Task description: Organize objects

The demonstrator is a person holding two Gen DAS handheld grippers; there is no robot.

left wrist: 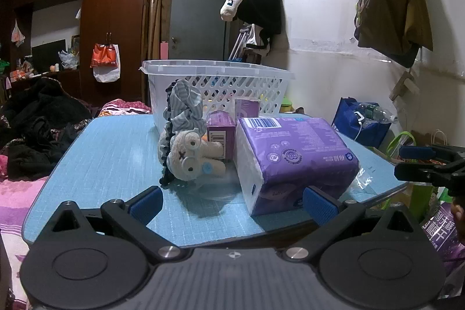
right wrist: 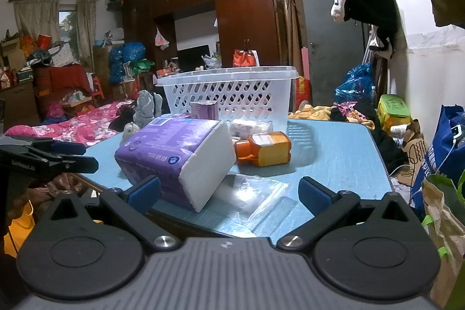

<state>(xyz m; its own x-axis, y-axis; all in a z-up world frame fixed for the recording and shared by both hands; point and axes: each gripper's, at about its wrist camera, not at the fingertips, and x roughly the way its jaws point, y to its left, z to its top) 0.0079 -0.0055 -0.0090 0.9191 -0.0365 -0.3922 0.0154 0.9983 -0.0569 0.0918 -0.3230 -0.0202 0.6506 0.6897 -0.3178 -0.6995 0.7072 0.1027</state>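
A purple tissue pack [left wrist: 293,159] [right wrist: 177,156] lies on the blue table [left wrist: 110,153] [right wrist: 343,161], nearest both grippers. Left of it sit a white plush toy [left wrist: 193,156], a striped scrunchie [left wrist: 181,109] and two purple boxes [left wrist: 221,132]. A white lattice basket [left wrist: 221,86] [right wrist: 232,92] stands at the table's far side. An orange bottle [right wrist: 266,148] lies on its side before the basket, and a clear plastic bag [right wrist: 255,193] lies flat near the front edge. My left gripper [left wrist: 231,205] and right gripper [right wrist: 229,191] both hover open at the near edge, holding nothing.
A bed with pink bedding [right wrist: 78,124] and dark clothes [left wrist: 37,121] lies left of the table. Bags [right wrist: 441,153] crowd the floor at the right, by the white wall. A dark wardrobe [right wrist: 241,7] and a grey door [left wrist: 197,16] stand behind.
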